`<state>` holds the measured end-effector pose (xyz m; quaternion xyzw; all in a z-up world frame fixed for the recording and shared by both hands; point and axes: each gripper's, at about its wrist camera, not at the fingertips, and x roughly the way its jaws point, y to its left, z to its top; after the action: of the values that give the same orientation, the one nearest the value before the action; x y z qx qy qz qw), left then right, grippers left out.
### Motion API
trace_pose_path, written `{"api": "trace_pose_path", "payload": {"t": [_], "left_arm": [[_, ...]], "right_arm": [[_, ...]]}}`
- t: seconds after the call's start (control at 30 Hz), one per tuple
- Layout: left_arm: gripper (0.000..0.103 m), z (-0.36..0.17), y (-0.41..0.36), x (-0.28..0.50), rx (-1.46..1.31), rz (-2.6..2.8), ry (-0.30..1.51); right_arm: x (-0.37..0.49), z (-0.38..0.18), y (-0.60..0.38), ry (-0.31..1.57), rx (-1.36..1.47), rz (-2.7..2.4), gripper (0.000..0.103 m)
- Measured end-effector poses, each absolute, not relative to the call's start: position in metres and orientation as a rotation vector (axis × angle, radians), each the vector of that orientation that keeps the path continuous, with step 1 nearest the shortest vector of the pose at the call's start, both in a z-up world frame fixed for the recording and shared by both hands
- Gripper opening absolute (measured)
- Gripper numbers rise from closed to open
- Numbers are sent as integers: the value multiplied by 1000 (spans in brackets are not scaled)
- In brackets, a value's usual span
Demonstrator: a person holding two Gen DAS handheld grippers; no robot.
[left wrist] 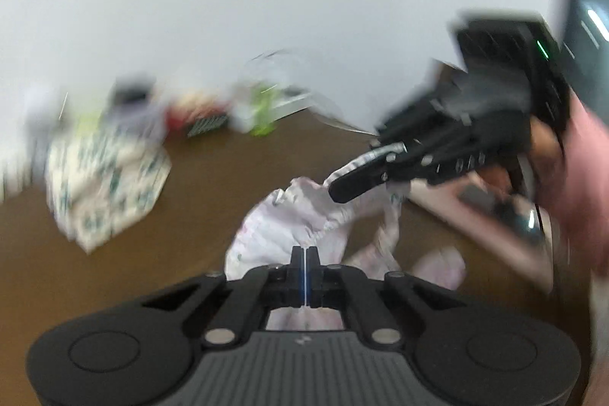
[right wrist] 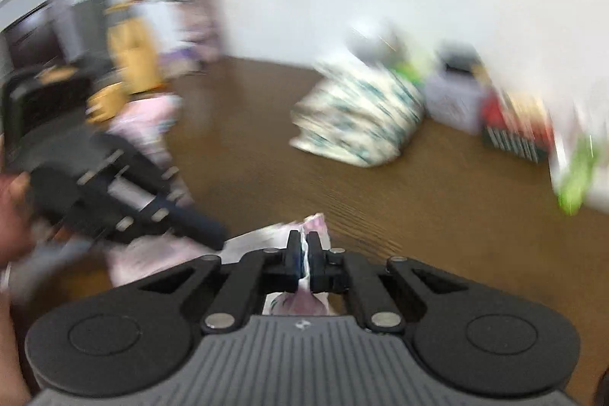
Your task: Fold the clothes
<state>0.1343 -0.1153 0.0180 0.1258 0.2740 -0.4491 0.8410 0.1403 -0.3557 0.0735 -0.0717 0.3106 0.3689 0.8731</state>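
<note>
- Risk: both views are smeared with motion; a fast pull could, in my judgement, slip the thin pink garment point(left wrist: 289, 227) from a pinch.
- The left gripper point(left wrist: 305, 259) is pressed together; whether cloth lies between its fingers is unclear.
- The right gripper point(right wrist: 303, 253) pinches the garment's edge above the brown table point(right wrist: 418, 200).

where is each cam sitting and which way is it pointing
Left wrist: on the left gripper, looking forward and down at the pale pink garment on the brown table; the right gripper and a hand show at right.
Right wrist: on the right gripper, looking across the table; the left gripper and a hand show at left.
Shared: the garment, the table, the folded patterned cloth.
</note>
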Motion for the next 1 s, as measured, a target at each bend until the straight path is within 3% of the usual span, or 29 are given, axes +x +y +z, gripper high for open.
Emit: {"api": "trace_pose_path", "payload": {"t": [0.1, 0.27, 0.3, 0.43, 0.53, 0.63, 0.67, 0.77, 1.0], "left_arm": [[12, 18, -112, 125, 263, -931, 608], [48, 13, -118, 143, 208, -941, 669], [48, 11, -119, 147, 196, -943, 682], [44, 6, -124, 162, 151, -952, 731], [0, 3, -127, 173, 117, -958, 768], [1, -4, -135, 163, 168, -1023, 782], [1, -7, -139, 154, 207, -1055, 775], [2, -17, -148, 129, 320, -1071, 768], [2, -32, -157, 112, 384, -1049, 759]], "right_arm": [[92, 76, -344, 579, -319, 842, 3], [47, 58, -324, 589, -559, 861, 3], [38, 54, -320, 583, -616, 866, 3], [22, 37, -307, 603, -760, 864, 3], [19, 23, -302, 640, -833, 854, 4], [17, 14, -307, 681, -868, 825, 5], [18, 15, -312, 692, -840, 809, 11], [22, 28, -338, 695, -649, 784, 52], [32, 68, -383, 567, -90, 723, 53]]}}
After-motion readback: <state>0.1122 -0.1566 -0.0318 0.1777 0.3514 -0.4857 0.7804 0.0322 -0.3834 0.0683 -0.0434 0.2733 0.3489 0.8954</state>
